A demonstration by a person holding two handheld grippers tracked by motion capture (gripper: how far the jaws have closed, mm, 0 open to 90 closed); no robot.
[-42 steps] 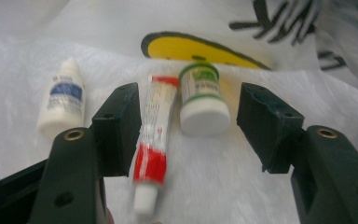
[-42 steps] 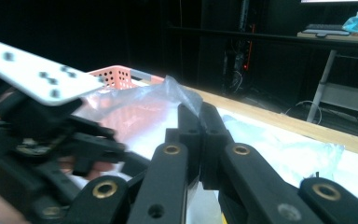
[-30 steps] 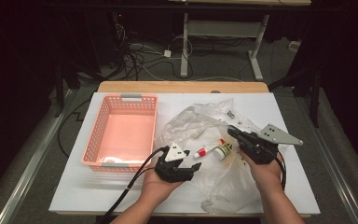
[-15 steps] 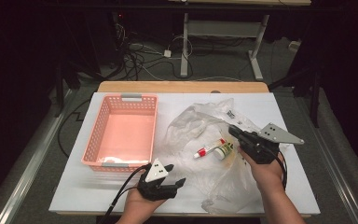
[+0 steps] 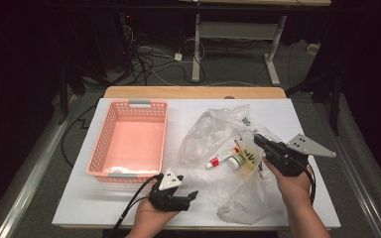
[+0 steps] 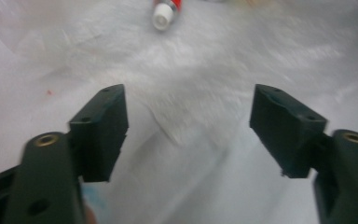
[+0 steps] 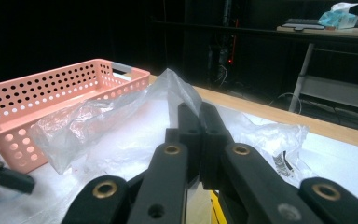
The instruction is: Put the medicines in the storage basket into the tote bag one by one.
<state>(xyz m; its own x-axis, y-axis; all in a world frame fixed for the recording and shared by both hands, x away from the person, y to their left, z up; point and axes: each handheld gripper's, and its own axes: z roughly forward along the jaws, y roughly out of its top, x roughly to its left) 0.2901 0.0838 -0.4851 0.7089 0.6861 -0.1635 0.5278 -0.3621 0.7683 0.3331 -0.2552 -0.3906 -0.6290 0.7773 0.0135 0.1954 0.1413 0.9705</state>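
Observation:
A crumpled clear plastic bag [image 5: 213, 139] lies on the white table right of centre. Inside it lie a tube with a red band [image 5: 217, 161] and a small white and green bottle [image 5: 235, 161]. My right gripper [image 5: 258, 140] is shut on the bag's film at its right side and holds a peak of the bag [image 7: 177, 88] up, as the right gripper view shows at the right gripper [image 7: 199, 116]. My left gripper [image 5: 191, 196] sits low near the front edge, left of the bag. Its jaws have just been opening, with nothing gripped; the left gripper [image 6: 189, 107] faces the film and the tube [image 6: 165, 11].
A pink perforated basket [image 5: 164, 134] stands at the left of the table, seen also as the basket [image 7: 51, 93] in the right gripper view. The white table cover [image 5: 287, 114] ends at a wooden strip at the back. Cables and desk legs lie on the dark floor beyond.
My left hand has drawn back from the bag toward the front edge and to the left, lower down, with its jaws wider. The right gripper keeps its hold in place.

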